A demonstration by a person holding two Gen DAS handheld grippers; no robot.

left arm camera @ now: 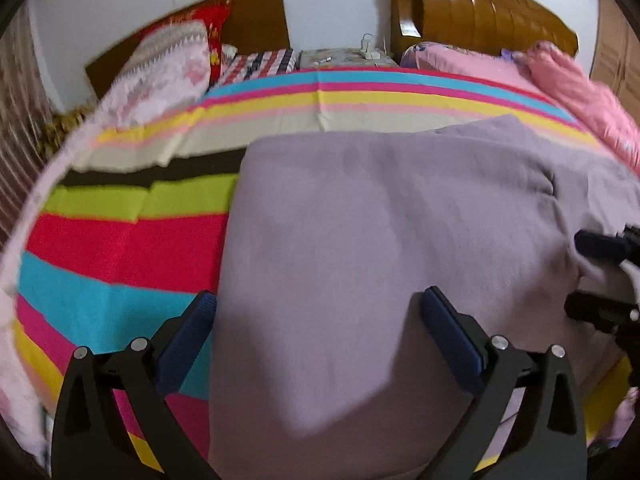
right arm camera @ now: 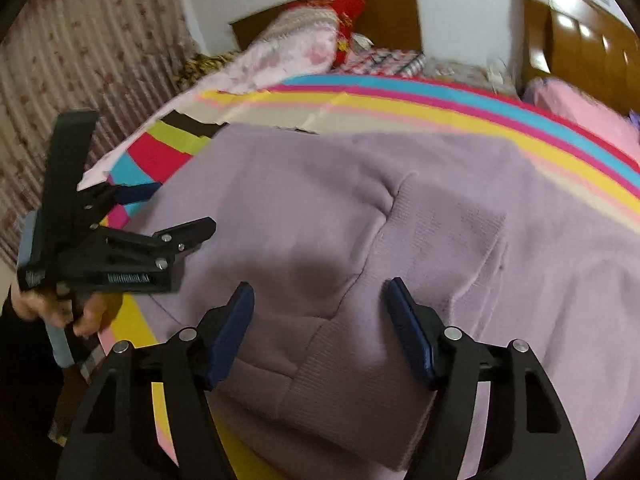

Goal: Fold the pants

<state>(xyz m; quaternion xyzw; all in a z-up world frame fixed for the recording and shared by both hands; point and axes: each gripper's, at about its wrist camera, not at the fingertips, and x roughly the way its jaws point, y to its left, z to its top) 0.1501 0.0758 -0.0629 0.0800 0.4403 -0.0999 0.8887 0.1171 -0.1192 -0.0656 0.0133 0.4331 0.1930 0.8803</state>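
Now: one pants (left arm camera: 380,240), two hand-held grippers, both jaws apart.

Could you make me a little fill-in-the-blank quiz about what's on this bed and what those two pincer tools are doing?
1. The pants are pale ____ in colour.
2. They lie on a sheet patterned with bright ____.
3. Both the left gripper and the right gripper have their jaws ____, holding nothing.
4. The headboard is made of ____.

Missing words: purple; stripes; open; wood
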